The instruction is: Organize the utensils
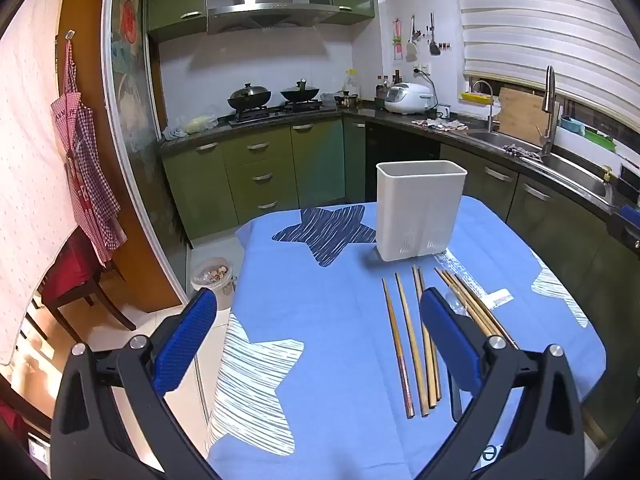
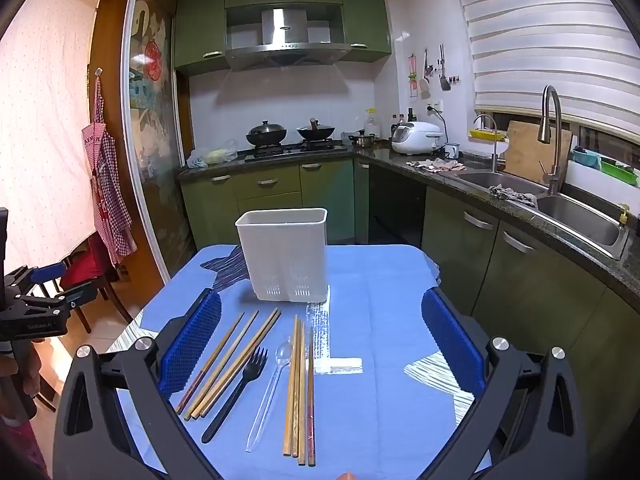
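A white rectangular utensil holder (image 2: 285,254) (image 1: 418,208) stands upright and empty at the far side of the blue star-patterned table (image 2: 380,320). In front of it lie several wooden chopsticks in two bunches (image 2: 228,364) (image 2: 300,392), a black plastic fork (image 2: 236,390) and a clear plastic spoon (image 2: 272,384). My right gripper (image 2: 322,338) hovers above them, open and holding nothing. My left gripper (image 1: 318,340) is open too, over the table's left part, its right finger (image 1: 450,344) covering part of the chopsticks (image 1: 408,340). The left gripper also shows at the left edge of the right wrist view (image 2: 36,304).
Green kitchen cabinets and a dark counter (image 2: 500,196) wrap around the back and right, with a sink (image 2: 576,216) and a stove with two woks (image 2: 288,136). A red chair (image 1: 76,276) and a bin (image 1: 212,276) stand on the floor left of the table.
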A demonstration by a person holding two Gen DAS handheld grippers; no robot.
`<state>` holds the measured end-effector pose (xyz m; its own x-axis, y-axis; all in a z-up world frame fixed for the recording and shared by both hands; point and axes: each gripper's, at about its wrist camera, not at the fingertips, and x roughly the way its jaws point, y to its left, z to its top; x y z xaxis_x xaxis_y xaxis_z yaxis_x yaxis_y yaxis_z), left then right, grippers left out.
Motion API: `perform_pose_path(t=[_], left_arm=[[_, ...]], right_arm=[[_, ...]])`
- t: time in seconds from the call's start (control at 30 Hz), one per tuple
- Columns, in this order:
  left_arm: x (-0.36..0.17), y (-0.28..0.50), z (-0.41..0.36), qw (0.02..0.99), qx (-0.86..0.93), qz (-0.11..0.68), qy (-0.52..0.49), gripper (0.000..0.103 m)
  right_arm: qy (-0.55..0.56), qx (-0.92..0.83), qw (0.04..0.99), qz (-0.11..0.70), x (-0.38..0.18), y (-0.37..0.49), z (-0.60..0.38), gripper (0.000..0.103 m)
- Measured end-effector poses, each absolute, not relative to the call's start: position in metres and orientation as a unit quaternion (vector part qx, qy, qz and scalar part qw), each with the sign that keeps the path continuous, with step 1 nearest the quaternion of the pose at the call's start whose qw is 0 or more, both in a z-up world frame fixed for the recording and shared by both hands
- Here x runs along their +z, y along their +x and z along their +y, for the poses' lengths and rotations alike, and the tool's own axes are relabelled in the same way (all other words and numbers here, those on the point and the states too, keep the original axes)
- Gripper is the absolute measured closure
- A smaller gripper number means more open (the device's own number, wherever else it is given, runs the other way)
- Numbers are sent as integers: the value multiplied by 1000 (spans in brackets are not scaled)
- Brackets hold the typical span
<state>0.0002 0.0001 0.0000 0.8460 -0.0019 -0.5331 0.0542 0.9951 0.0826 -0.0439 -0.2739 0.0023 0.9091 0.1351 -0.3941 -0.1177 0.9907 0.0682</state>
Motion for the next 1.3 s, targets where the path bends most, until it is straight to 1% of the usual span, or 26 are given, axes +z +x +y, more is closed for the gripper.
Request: perform_pose_path(t=[0.67, 0.9, 1.3], left_arm=[[-5, -2, 4, 959, -21, 279, 45, 6], [-4, -1, 4, 958, -22, 281, 44, 6], [-6, 1, -1, 958, -20, 283, 45, 6]], right_arm=[[24, 67, 976, 205, 1, -43, -275, 4], [25, 69, 976, 206, -12, -38, -275, 4], [24, 68, 976, 207, -8, -39, -271, 4]])
